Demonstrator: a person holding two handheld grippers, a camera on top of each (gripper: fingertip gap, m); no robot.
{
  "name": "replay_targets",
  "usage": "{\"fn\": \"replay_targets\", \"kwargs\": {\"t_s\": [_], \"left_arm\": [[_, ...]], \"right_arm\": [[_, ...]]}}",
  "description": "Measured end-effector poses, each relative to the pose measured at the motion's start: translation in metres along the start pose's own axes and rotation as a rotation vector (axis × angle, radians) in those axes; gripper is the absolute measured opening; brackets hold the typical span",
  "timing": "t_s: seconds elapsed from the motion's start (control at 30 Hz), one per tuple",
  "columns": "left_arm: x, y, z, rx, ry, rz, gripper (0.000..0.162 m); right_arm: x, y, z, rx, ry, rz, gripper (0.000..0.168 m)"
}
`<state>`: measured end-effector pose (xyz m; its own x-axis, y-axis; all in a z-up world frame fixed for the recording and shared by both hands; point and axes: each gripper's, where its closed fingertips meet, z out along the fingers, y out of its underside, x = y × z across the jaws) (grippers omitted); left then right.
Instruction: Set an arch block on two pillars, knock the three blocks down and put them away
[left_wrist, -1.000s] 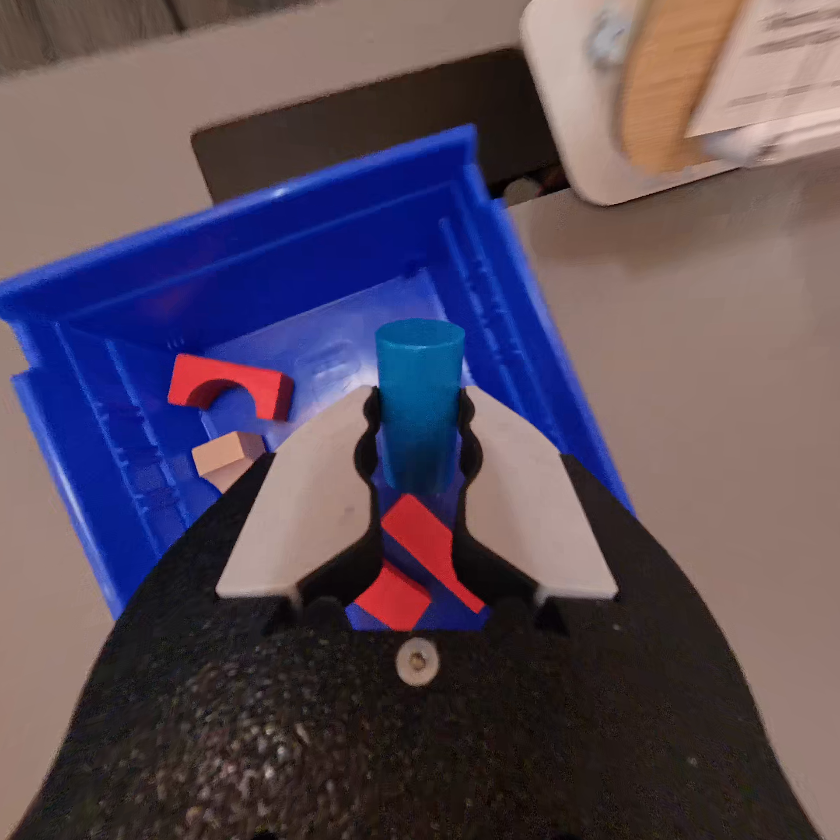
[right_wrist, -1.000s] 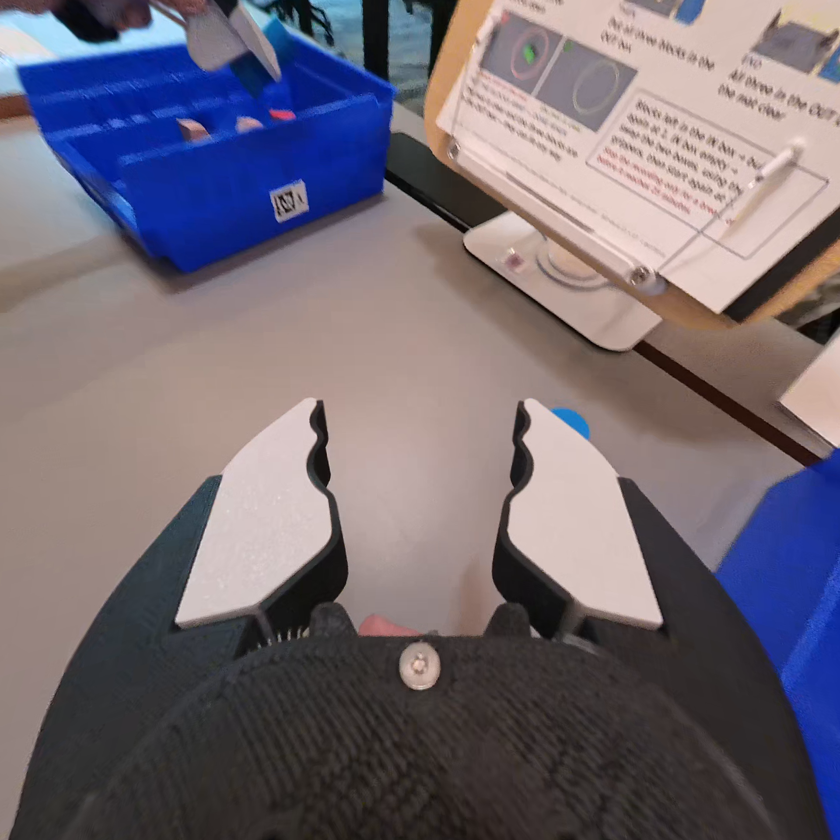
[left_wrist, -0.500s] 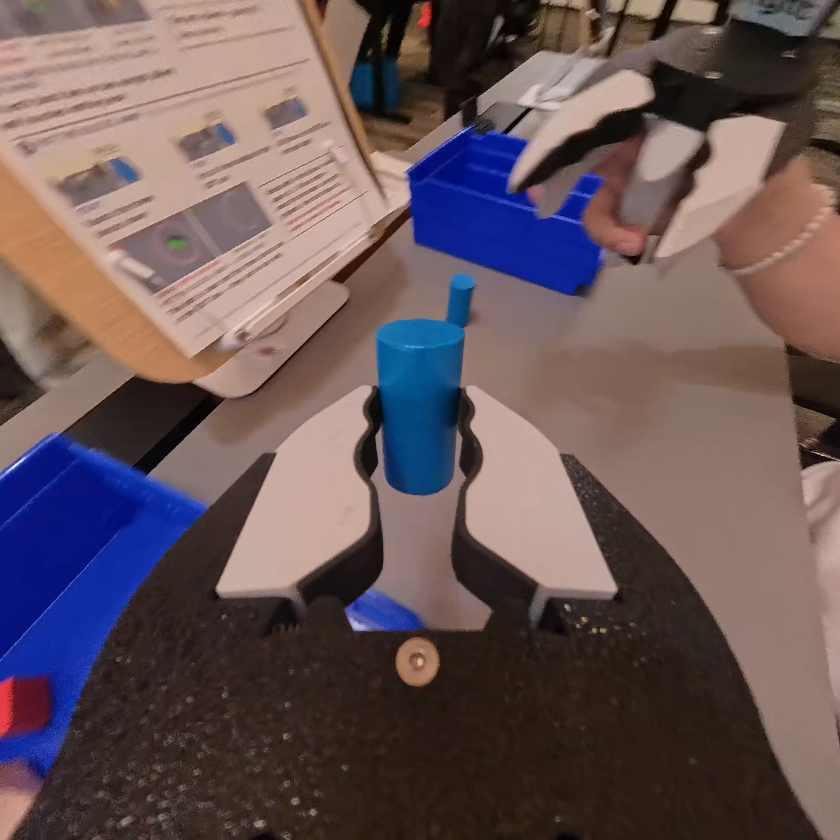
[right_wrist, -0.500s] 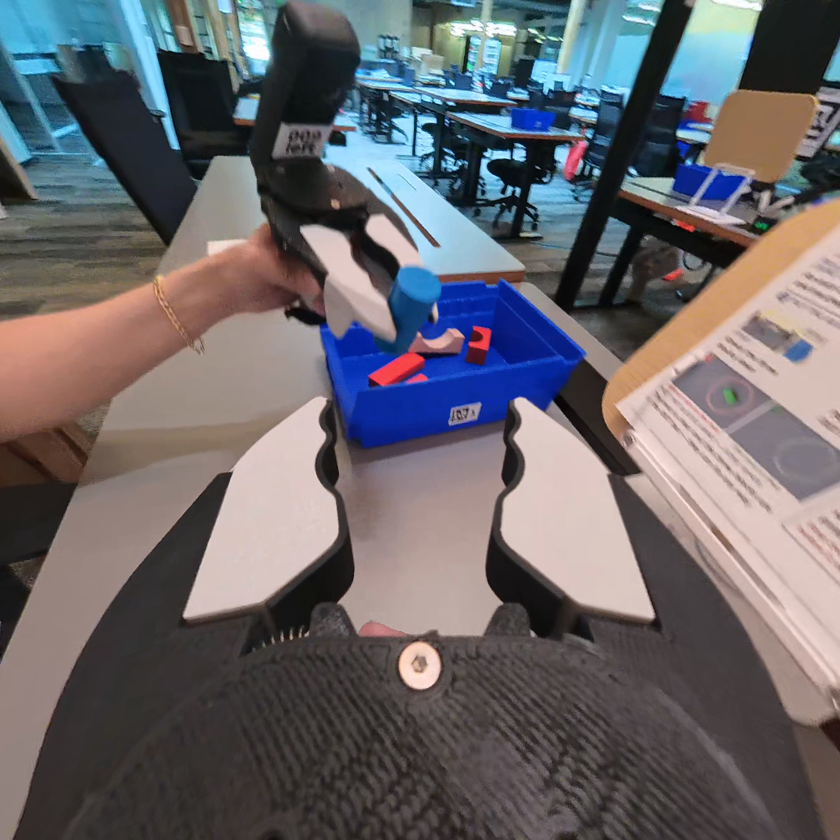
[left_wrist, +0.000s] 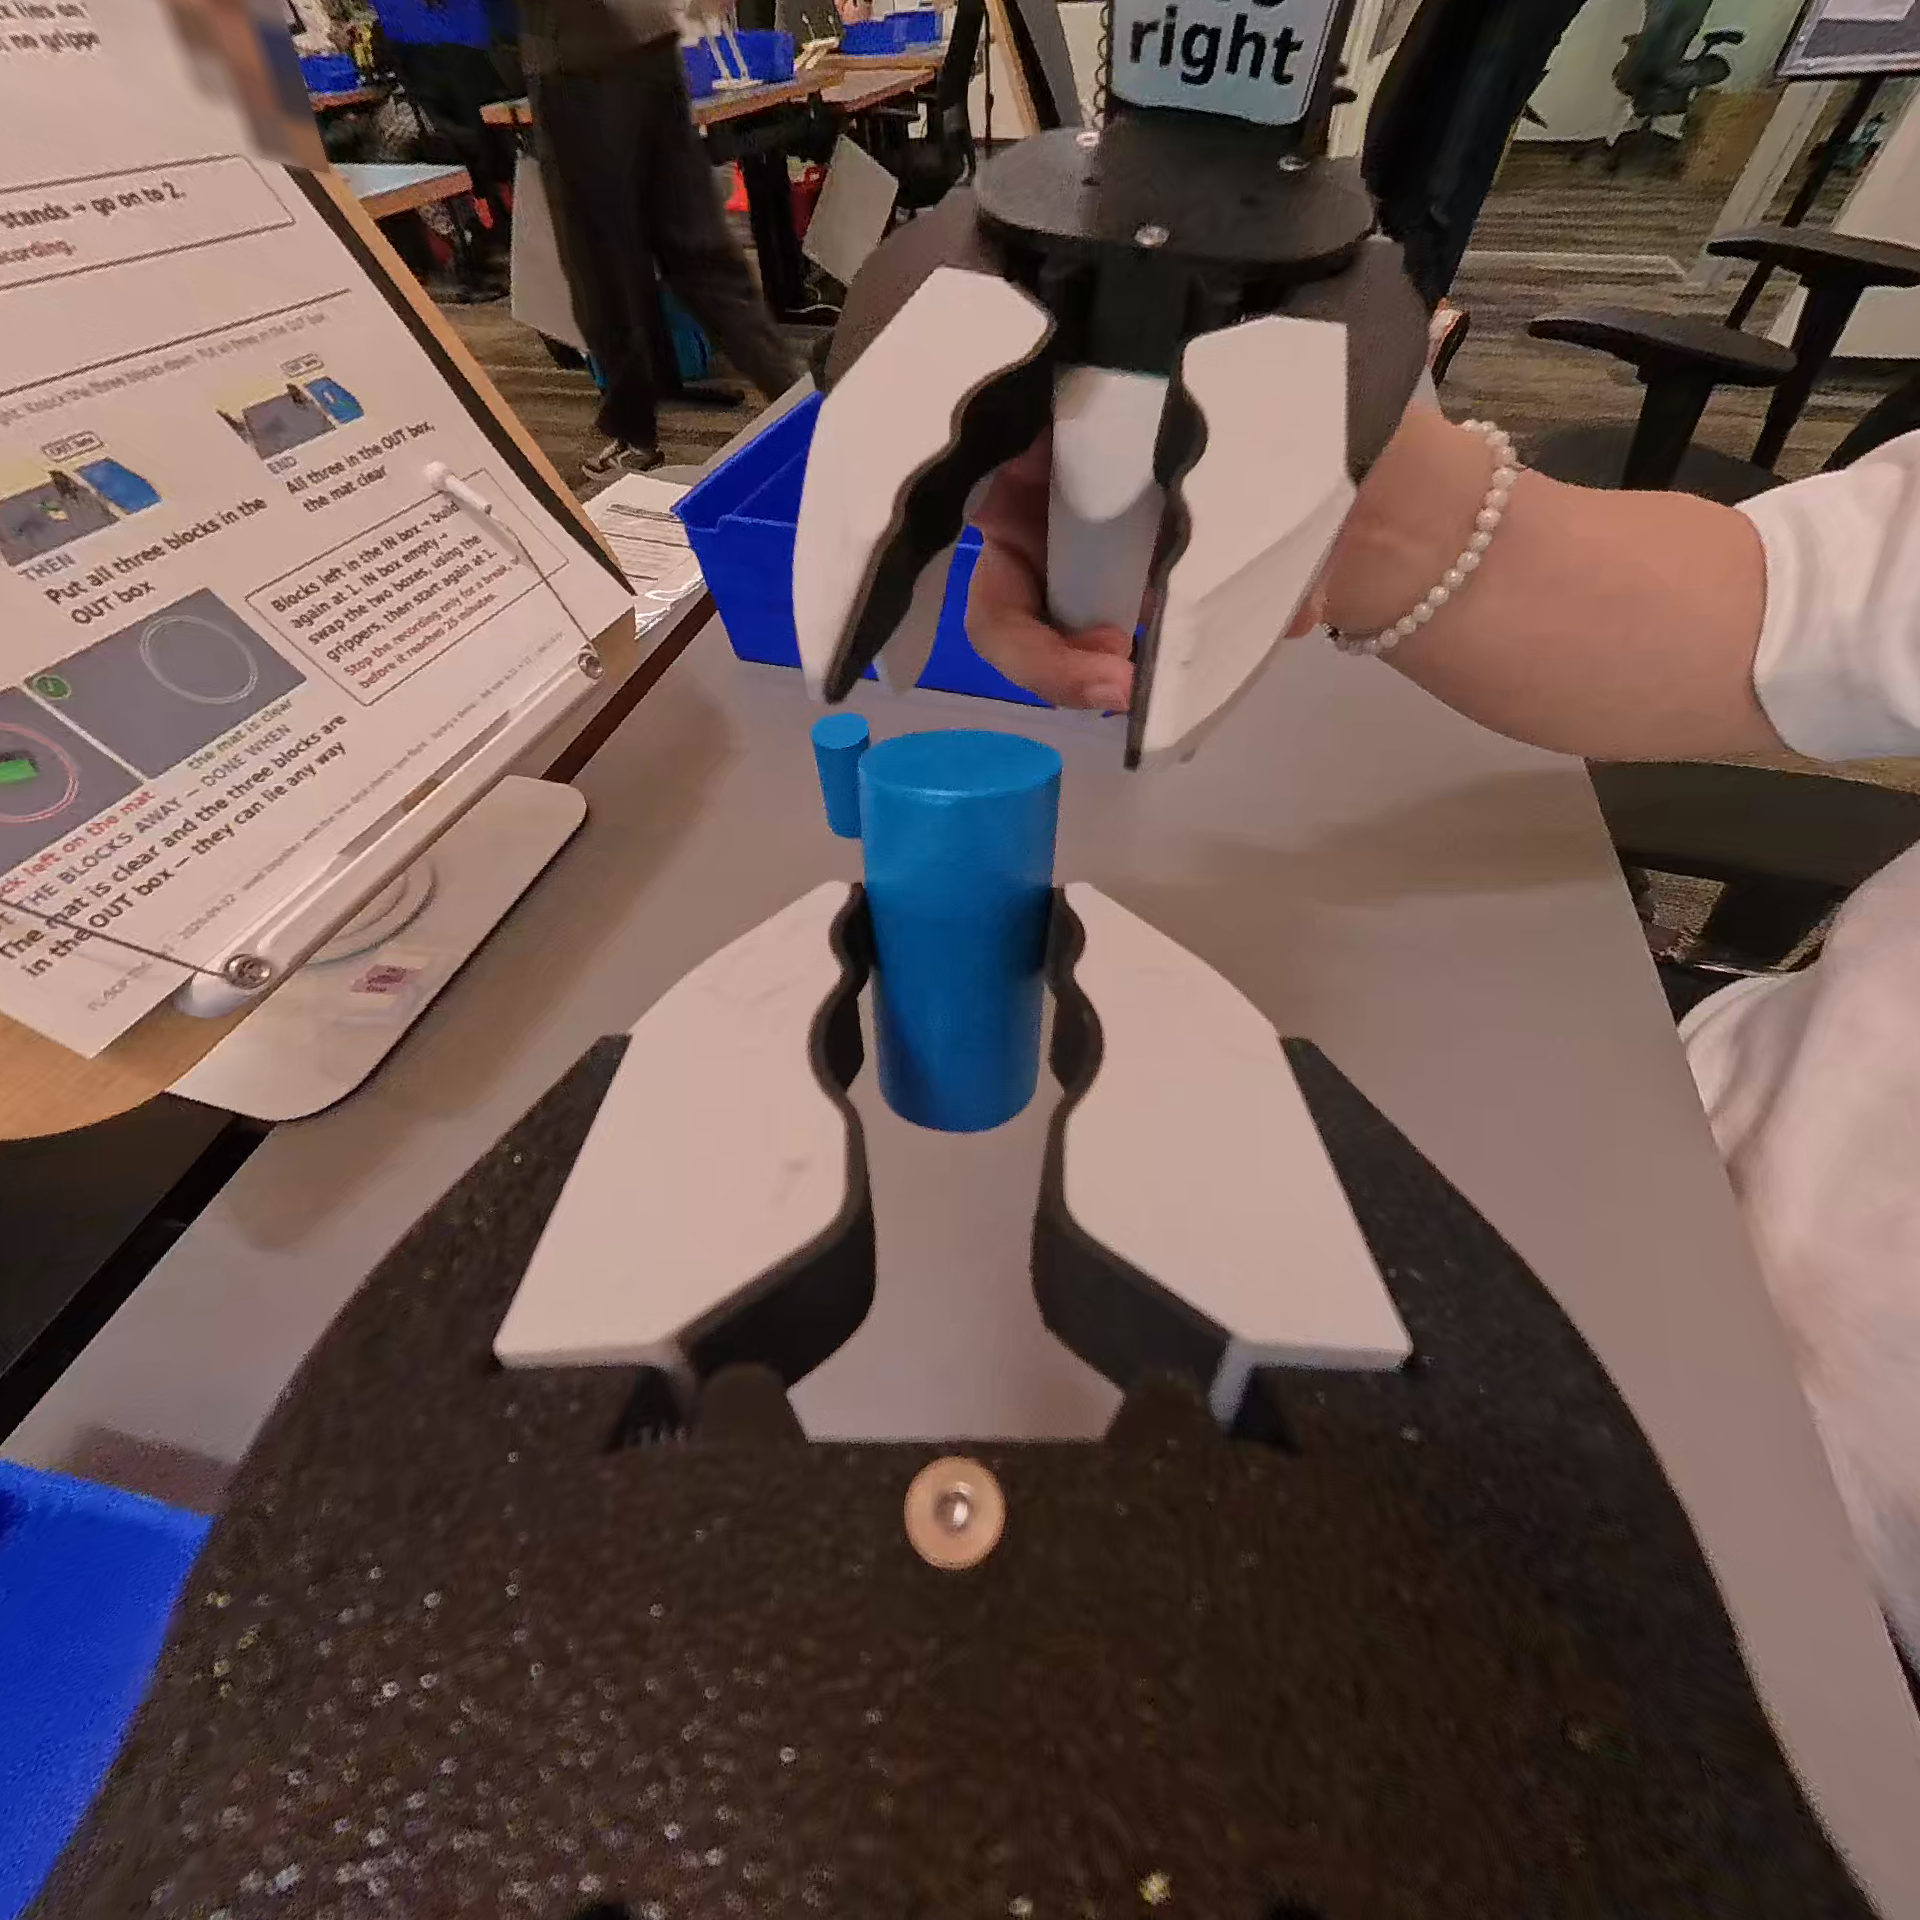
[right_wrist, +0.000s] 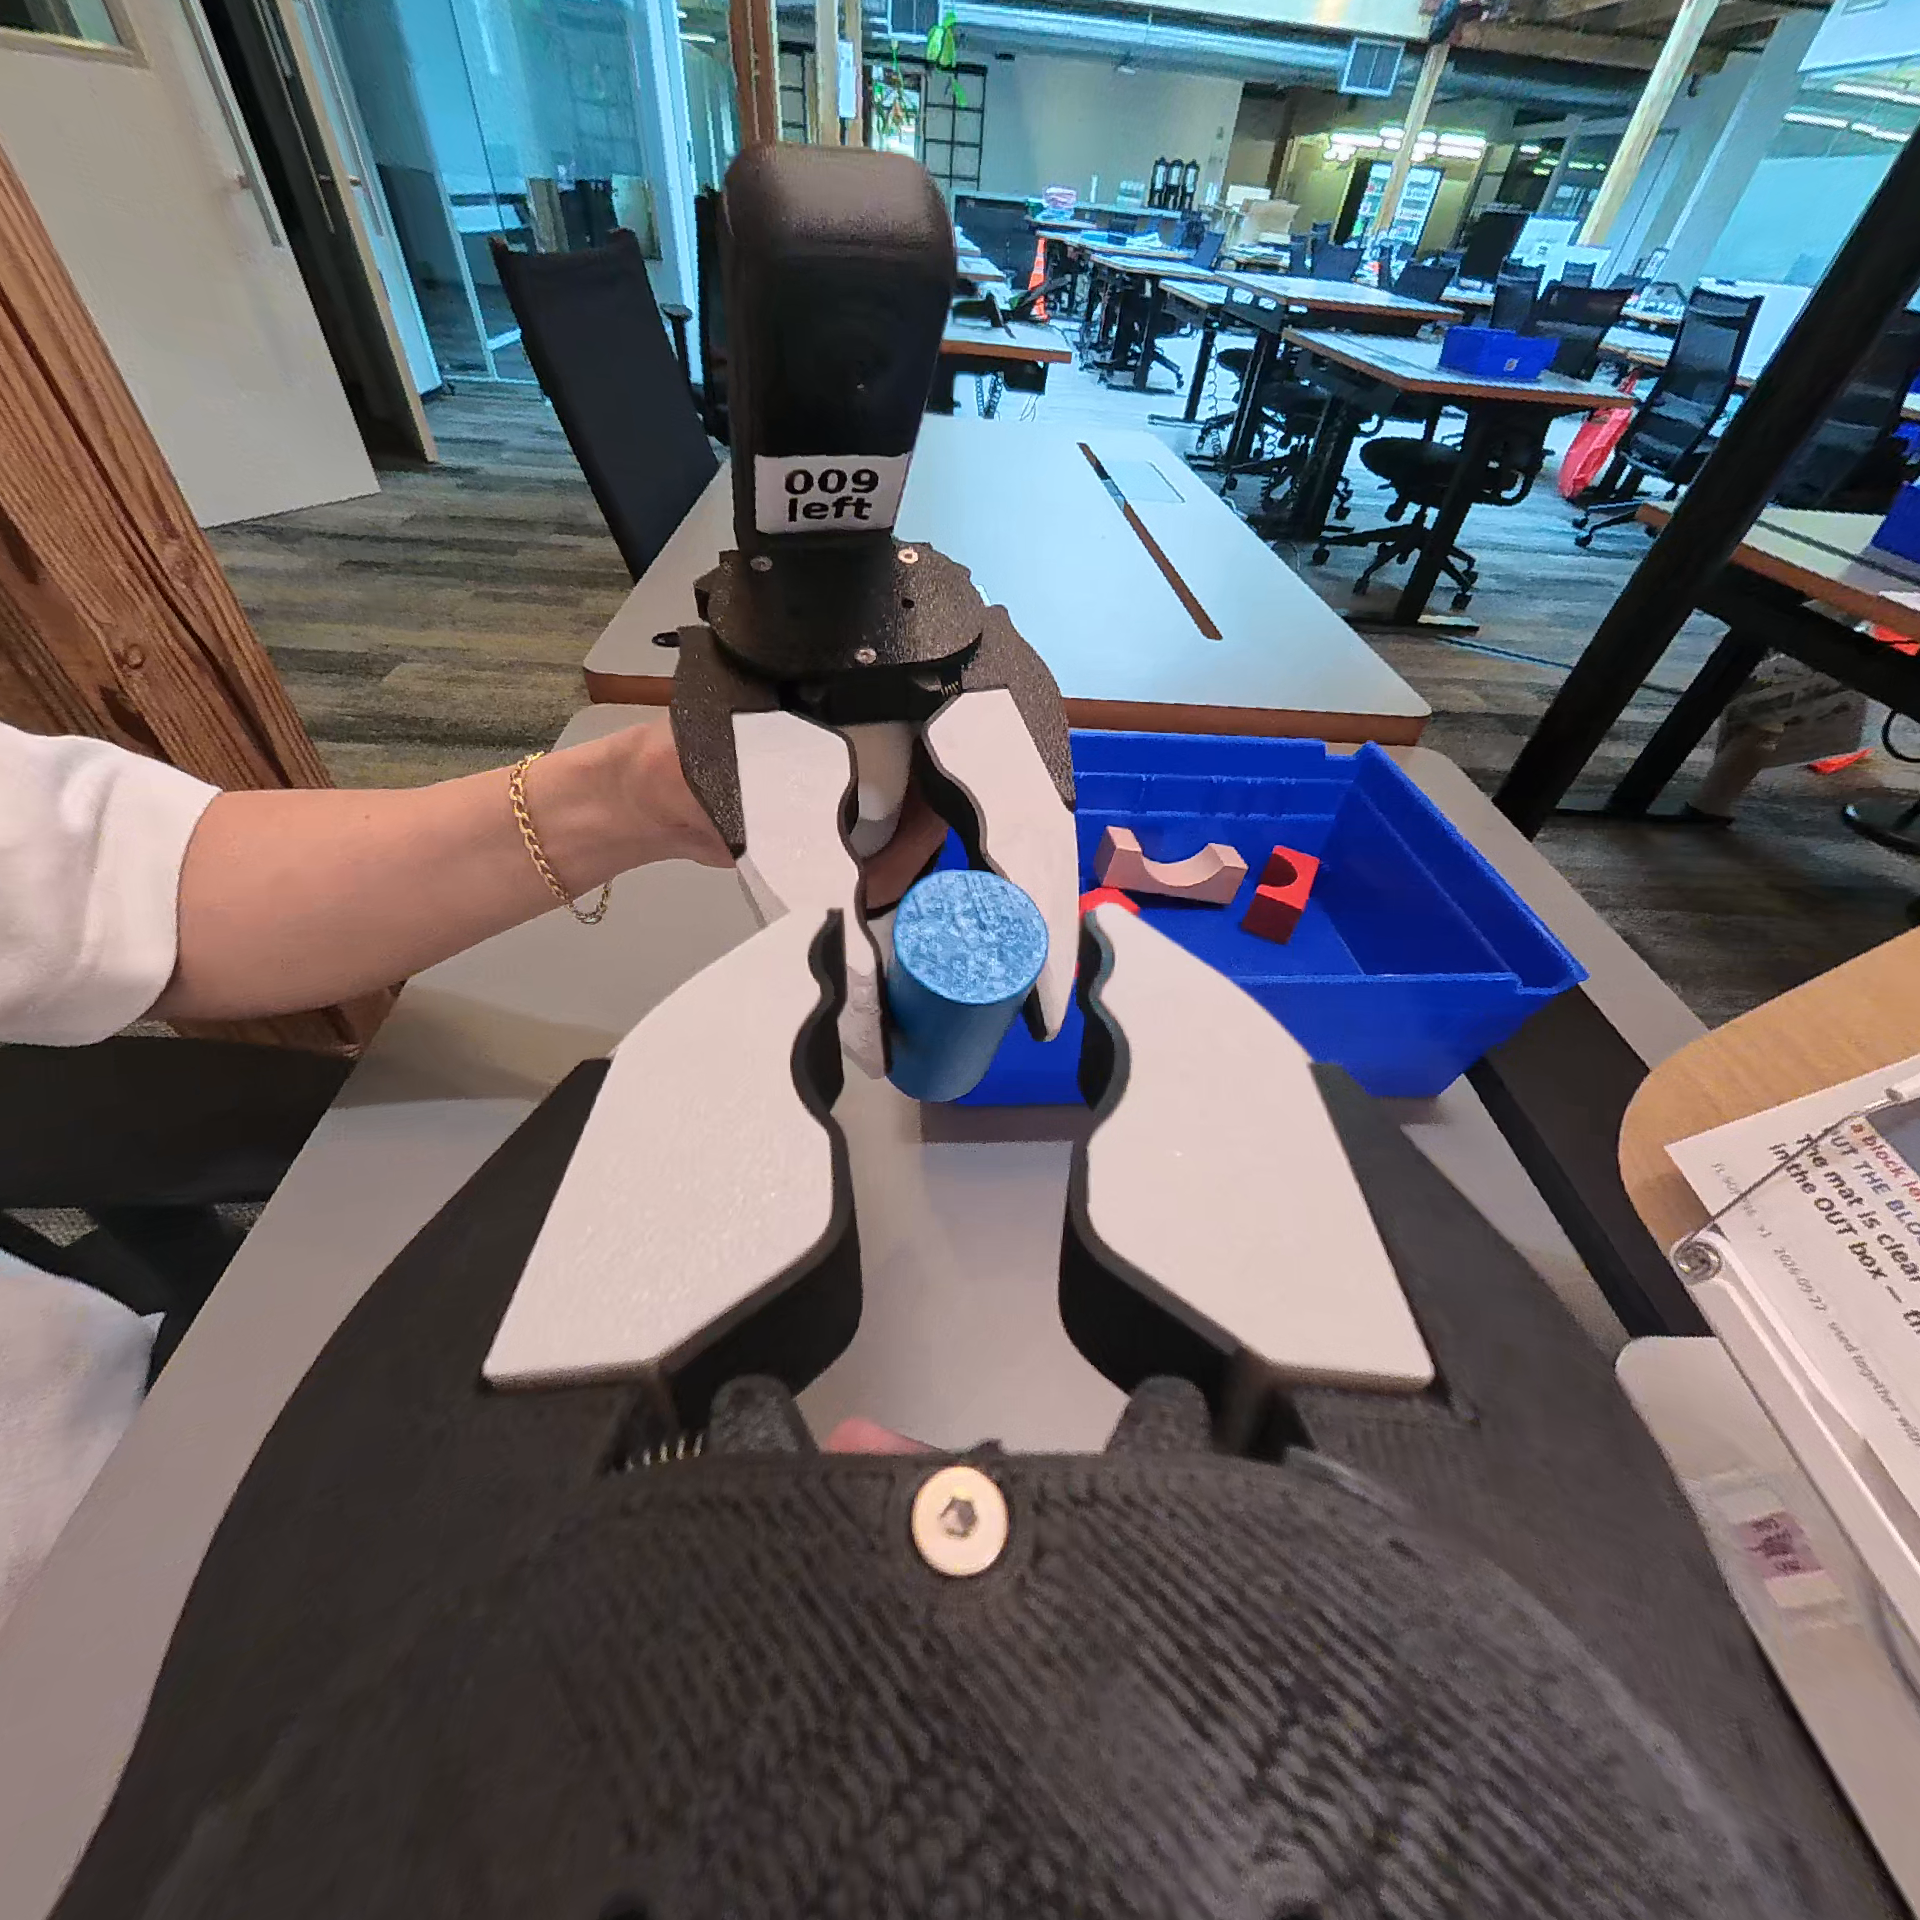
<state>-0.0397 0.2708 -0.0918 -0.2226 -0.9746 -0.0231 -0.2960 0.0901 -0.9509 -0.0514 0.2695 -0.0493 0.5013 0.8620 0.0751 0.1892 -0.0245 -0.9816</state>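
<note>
My left fingers (left_wrist: 954, 935) grip a blue cylinder (left_wrist: 956, 935) above the bench (left_wrist: 1351, 935), facing my right fingers (right_wrist: 956, 997), spread and empty.

Left tool (left_wrist: 956, 935) grips cylinder (left_wrist: 954, 935) above table (left_wrist: 1351, 935), facing right tool (left_wrist: 987, 707).

Grey table (left_wrist: 1299, 935) bears small blue cylinder (left_wrist: 840, 771), blue bins (right_wrist: 1455, 997), document stand (left_wrist: 416, 935).

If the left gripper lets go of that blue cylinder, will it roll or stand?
The blue cylinder looks rigid; the left gripper pinches it without denting it. Its round side would probably roll if laid down. Its flat end should let it stand, as the small cylinder does on the table.
</note>
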Motion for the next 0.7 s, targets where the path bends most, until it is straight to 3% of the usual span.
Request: {"fn": "replay_targets", "kwargs": {"t_s": [0.4, 0.7], "left_arm": [[0.009, -0.006, 0.009, 0.033, 0.039, 0.017, 0.032], [0.002, -0.018, 0.000, 0.097, 0.017, -0.014, 0.032]], "right_arm": [[-0.002, 0.008, 0.001, 0.012, -0.013, 0.008, 0.034], [-0.001, 0.027, -0.015, 0.029, 0.001, 0.053, 0.053]]}}
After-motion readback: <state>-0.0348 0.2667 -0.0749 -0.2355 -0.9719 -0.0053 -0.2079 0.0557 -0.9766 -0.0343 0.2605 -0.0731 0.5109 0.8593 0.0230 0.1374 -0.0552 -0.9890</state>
